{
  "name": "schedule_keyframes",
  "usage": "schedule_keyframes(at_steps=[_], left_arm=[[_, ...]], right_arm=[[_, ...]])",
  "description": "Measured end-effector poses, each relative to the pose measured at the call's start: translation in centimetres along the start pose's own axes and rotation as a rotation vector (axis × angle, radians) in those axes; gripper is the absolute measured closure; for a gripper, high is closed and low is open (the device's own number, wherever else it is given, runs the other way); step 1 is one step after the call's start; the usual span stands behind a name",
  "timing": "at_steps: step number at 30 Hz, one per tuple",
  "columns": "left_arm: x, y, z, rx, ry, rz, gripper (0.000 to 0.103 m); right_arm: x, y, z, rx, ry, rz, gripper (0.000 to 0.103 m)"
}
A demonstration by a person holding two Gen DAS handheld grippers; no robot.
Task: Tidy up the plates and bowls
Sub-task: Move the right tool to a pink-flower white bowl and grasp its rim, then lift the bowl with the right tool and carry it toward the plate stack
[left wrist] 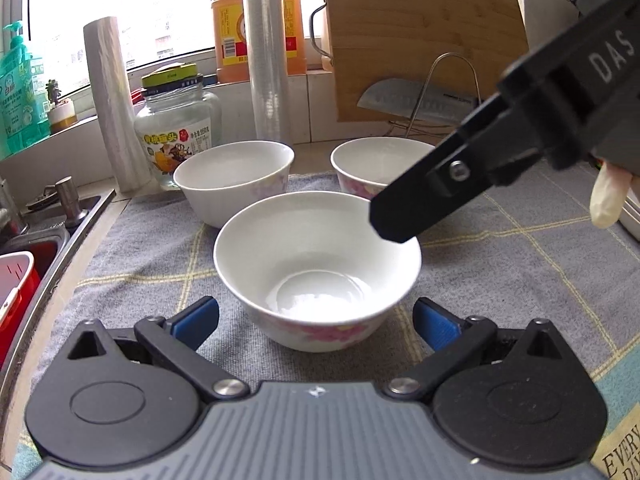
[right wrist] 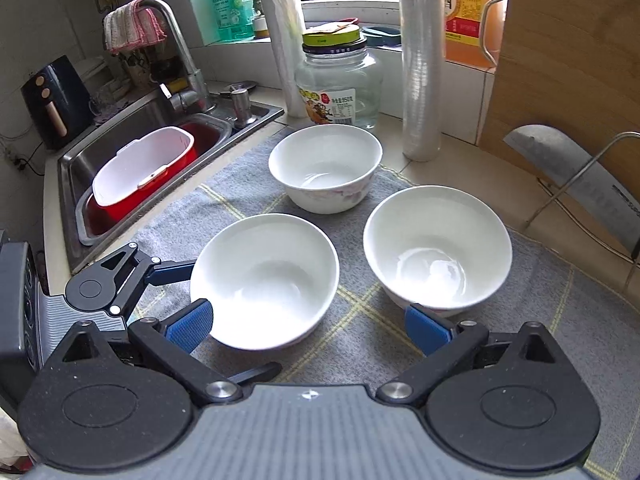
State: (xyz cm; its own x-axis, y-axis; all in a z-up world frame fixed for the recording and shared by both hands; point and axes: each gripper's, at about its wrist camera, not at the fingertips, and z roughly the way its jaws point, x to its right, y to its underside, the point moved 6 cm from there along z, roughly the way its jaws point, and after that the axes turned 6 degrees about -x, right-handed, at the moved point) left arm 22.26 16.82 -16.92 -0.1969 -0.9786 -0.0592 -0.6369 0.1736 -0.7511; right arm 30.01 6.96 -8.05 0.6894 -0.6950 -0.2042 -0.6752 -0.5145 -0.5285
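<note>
Straddling near bowl [left wrist: 316, 268], left gripper [left wrist: 316, 320] wide; right gripper [right wrist: 308, 326] wide, hiding far-right bowl [left wrist: 380, 164] rim.

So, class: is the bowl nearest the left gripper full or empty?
Empty. The nearest bowl stands upright on the cloth, and its bare white bottom shows, with only glare inside.
</note>
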Motion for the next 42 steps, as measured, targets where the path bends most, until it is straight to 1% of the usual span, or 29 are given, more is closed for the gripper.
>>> schedule_keyframes(at_steps=[5,9,14,18,22,25,27,29,35,38,42], left_arm=[[-0.1,-0.4,0.0,0.010,0.019,0.012,0.001],[-0.4,-0.5,0.4,0.004,0.045,0.008,0.001],[-0.4,-0.6,0.4,0.007,0.057,0.019,0.003],[-0.4,-0.7,0.3,0.009,0.066,0.023,0.009],[-0.5,-0.8,0.2,0.011,0.068,0.022,0.010],[-0.5,-0.8,0.2,0.011,0.067,0.025,0.010],[-0.5,-0.8,0.2,0.010,0.067,0.025,0.010],[-0.5,-0.8,0.2,0.010,0.067,0.026,0.010],[-0.4,-0.8,0.2,0.006,0.068,0.026,0.011],[-0.4,-0.9,0.2,0.000,0.067,0.031,0.011],[-0.2,-0.9,-0.2,-0.006,0.070,0.042,0.011]], right_arm=[[-0.4,-0.9,1.5,-0.030,-0.036,-0.001,0.000],[-0.8,-1.1,2.5,-0.057,-0.074,0.008,0.000],[-1.1,-1.6,3.7,-0.068,-0.080,0.006,0.000],[-1.1,-1.8,4.1,-0.071,-0.078,0.008,0.000],[-1.2,-2.0,4.3,-0.067,-0.083,0.007,0.000],[-1.1,-2.2,4.5,-0.068,-0.080,0.010,0.003],[-1.0,-2.3,4.6,-0.069,-0.087,0.017,0.006],[-0.8,-2.4,4.8,-0.074,-0.095,0.028,0.013],[-0.6,-2.3,4.7,-0.071,-0.085,0.039,0.020],[-0.5,-2.3,4.6,-0.072,-0.080,0.040,0.023],[-0.6,-2.1,4.4,-0.079,-0.081,0.048,0.024]])
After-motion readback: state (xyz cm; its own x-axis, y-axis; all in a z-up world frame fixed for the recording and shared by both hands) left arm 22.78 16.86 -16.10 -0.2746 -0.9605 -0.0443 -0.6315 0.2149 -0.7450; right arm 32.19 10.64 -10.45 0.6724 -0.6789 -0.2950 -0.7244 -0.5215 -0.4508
